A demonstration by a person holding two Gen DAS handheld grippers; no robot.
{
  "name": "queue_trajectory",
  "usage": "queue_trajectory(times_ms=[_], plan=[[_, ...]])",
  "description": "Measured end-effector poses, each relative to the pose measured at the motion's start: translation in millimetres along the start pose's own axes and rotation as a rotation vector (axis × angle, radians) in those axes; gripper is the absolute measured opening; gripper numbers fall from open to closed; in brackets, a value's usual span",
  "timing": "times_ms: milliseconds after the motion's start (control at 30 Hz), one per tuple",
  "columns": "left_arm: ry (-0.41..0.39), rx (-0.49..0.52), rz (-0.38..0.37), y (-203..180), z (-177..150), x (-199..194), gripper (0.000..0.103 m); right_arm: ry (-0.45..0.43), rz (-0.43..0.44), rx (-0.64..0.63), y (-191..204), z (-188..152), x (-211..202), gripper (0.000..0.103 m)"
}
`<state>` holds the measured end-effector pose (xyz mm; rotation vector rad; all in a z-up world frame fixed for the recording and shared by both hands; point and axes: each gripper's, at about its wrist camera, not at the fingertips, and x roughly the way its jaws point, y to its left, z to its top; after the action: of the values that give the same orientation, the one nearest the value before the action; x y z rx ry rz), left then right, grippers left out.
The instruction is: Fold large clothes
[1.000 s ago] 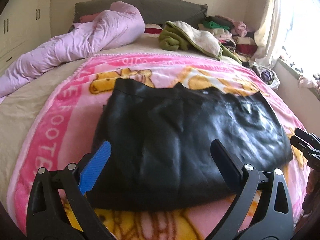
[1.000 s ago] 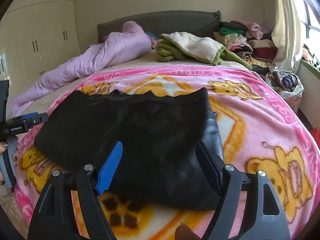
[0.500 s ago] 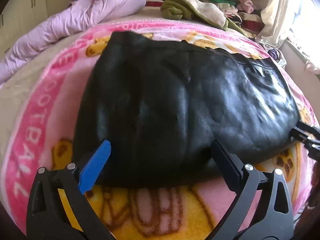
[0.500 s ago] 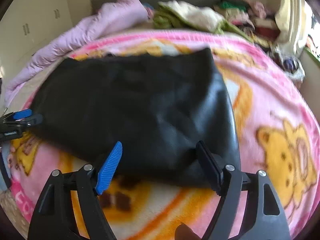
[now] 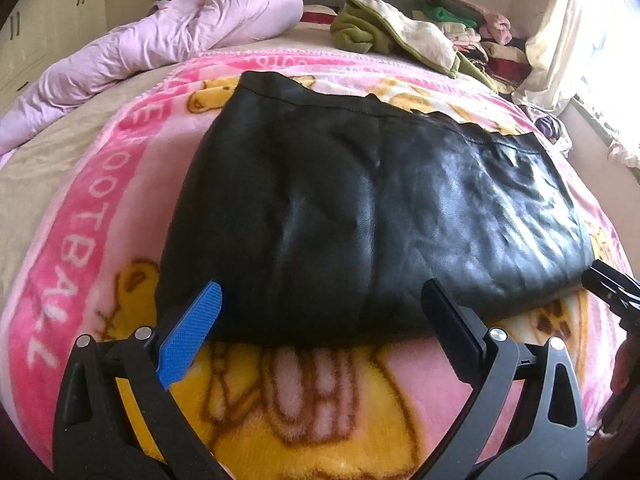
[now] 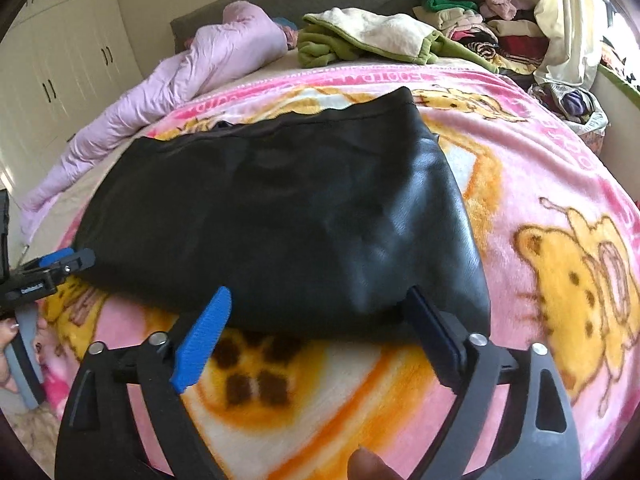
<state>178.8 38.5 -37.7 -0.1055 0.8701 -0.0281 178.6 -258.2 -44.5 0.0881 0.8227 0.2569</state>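
The black garment [image 5: 360, 216] lies long axis left-to-right, its near edge just beyond both grippers: left gripper [image 5: 320, 300] and right gripper [image 6: 316, 300], jaws apart, just widened, clamping nothing.

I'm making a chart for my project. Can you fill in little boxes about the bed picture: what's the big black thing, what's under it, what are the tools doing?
garment: black leather-like garment, lying flat, folded
under it: pink cartoon blanket
left tool: open, at the garment's near edge
right tool: just been opening, at the near edge, no grip
behind: lilac duvet, green blanket
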Motion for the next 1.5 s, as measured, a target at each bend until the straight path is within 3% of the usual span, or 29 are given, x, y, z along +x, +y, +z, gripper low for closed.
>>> queue_trajectory(times_ms=[200,867,1200,1500], plan=[[-0.029,-0.028,0.016,8.2,-0.7,-11.2,0.093,-0.023,0.026,-0.020,17.2,-5.5,-13.4,0.095],[-0.074,-0.154,0.047,48.9,8.8,-28.1,0.093,-0.043,0.093,-0.185,96.7,-1.8,-18.3,0.096],[-0.093,-0.224,0.059,78.2,15.2,-35.0,0.093,-0.037,0.132,-0.270,140.8,1.4,-7.6,0.096],[-0.094,-0.295,0.090,111.5,17.3,-34.3,0.093,-0.028,0.115,-0.428,190.2,-6.0,21.3,0.096]])
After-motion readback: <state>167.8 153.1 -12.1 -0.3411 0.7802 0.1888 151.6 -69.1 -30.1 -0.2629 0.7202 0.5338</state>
